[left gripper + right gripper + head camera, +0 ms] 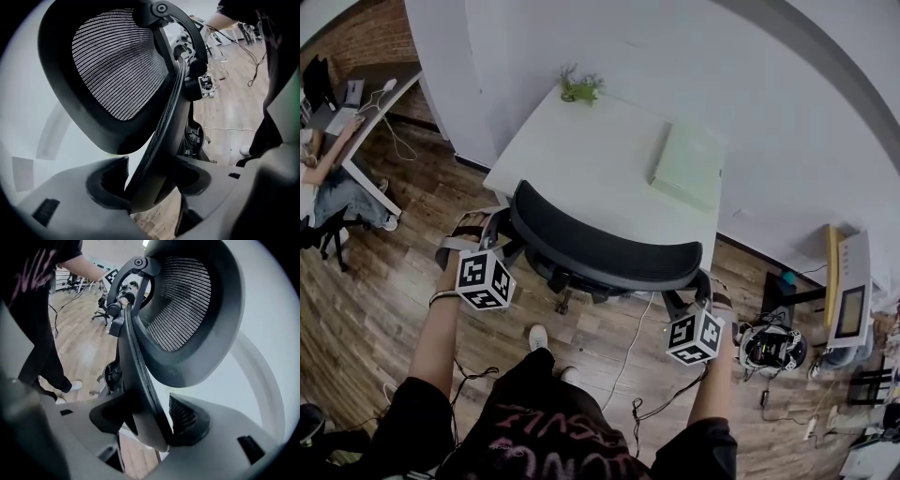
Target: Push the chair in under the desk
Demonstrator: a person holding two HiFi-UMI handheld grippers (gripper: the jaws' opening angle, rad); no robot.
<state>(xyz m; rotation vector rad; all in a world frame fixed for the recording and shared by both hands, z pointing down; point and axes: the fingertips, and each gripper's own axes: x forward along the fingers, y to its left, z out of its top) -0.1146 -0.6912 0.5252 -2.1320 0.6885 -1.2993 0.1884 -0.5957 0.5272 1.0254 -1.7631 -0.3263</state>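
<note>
Far left: another desk (380, 98) with a seated person (323, 183), well apart across open wood floor (394, 309). Next, left gripper (150, 183), jaws clamped on the left rim of the black mesh chair (600, 251). Chair back at the near edge of the white desk (581, 169). On the desk top, a small plant (579, 89) at the far edge and a pale green pad (689, 167) toward the right. Right gripper (150, 420), jaws clamped on the chair's right rim. White cable (630, 347) loose on the floor behind the chair. Far right, along the wall: cluttered gear (773, 347).

chair (605, 251) before desk (581, 159) | pad (689, 167) on desk, right | plant (579, 87) at rear
</note>
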